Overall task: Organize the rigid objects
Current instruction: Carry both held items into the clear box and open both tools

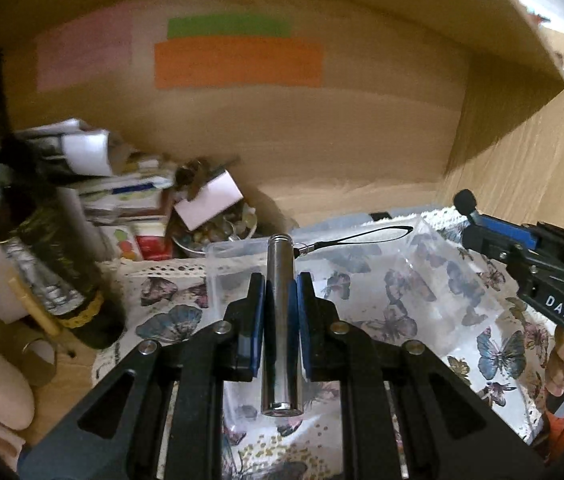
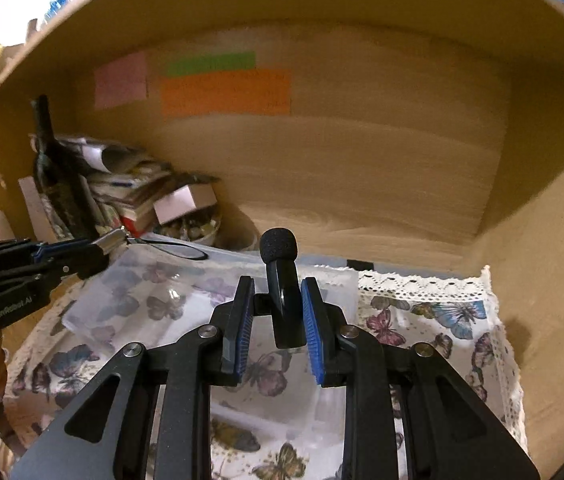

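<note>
My left gripper is shut on a silver metal tube with a black wrist strap, held above a clear plastic box on a butterfly cloth. My right gripper is shut on a small black microphone with a foam tip, held above the same clear box. In the left wrist view the right gripper shows at the right edge with the microphone. In the right wrist view the left gripper shows at the left with the silver tube.
This is a wooden shelf niche with coloured notes on the back wall. A dark bottle, stacked papers and boxes and a bowl of pebbles crowd the left. The butterfly cloth with a lace edge covers the shelf floor.
</note>
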The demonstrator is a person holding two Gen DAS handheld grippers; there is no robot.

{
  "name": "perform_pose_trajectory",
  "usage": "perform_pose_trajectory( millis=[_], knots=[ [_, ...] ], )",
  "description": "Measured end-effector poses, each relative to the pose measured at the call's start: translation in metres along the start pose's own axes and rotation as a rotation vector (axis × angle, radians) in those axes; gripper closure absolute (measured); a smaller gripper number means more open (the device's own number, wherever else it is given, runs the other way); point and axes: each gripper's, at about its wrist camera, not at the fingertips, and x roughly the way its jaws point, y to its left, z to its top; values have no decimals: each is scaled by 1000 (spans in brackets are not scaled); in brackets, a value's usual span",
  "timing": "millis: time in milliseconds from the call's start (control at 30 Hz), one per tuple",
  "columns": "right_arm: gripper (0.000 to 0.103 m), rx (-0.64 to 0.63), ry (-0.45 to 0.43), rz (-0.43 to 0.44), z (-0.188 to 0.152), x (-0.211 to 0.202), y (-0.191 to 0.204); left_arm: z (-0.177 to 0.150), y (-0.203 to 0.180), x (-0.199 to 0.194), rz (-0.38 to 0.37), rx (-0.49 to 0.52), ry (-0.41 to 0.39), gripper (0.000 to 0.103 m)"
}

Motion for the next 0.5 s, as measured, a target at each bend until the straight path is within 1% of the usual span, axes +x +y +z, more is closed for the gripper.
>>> perform_pose_trajectory(
  millis=[267, 433, 500],
  knots=[
    [81, 2, 146, 26, -8, 51, -6, 2, -11, 48, -20, 32, 118, 88],
    [81, -6, 218, 43, -15, 68, -5, -3, -19, 72, -18, 67, 184, 88],
    [81, -11, 232, 48, -15, 73, -2, -5, -20, 78, -19, 76, 199, 88]
  ],
)
